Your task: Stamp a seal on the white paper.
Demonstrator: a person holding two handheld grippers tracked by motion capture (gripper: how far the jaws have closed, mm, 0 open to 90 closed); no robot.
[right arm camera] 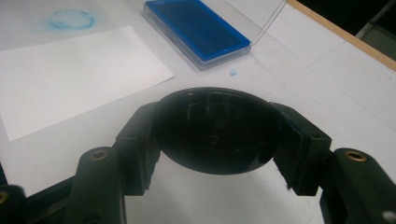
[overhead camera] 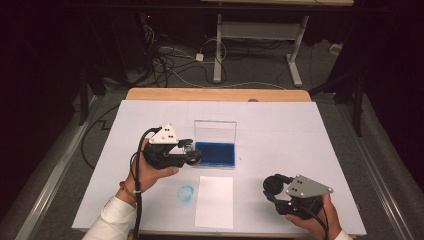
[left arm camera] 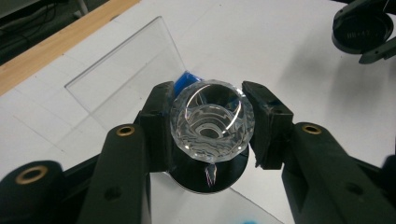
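Left gripper (overhead camera: pixel 189 152) clamps the stamp (left arm camera: pixel 212 120) by the ink pad (overhead camera: pixel 215 154); right gripper (overhead camera: pixel 274 187), at 4 o'clock, grips its cap (right arm camera: pixel 217 135). One blue ring (overhead camera: pixel 186 193) printed; paper (overhead camera: pixel 215 200) unstamped.

You can make out one marking: pale embossed characters on the top face of the black round cap (left arm camera: pixel 362 31), seen far off at the upper right of the left gripper view, where the right tongs hold it. The characters are too small and blurred to read with any certainty. You find no legible text, label, brand or number on anything else on the tabletop.
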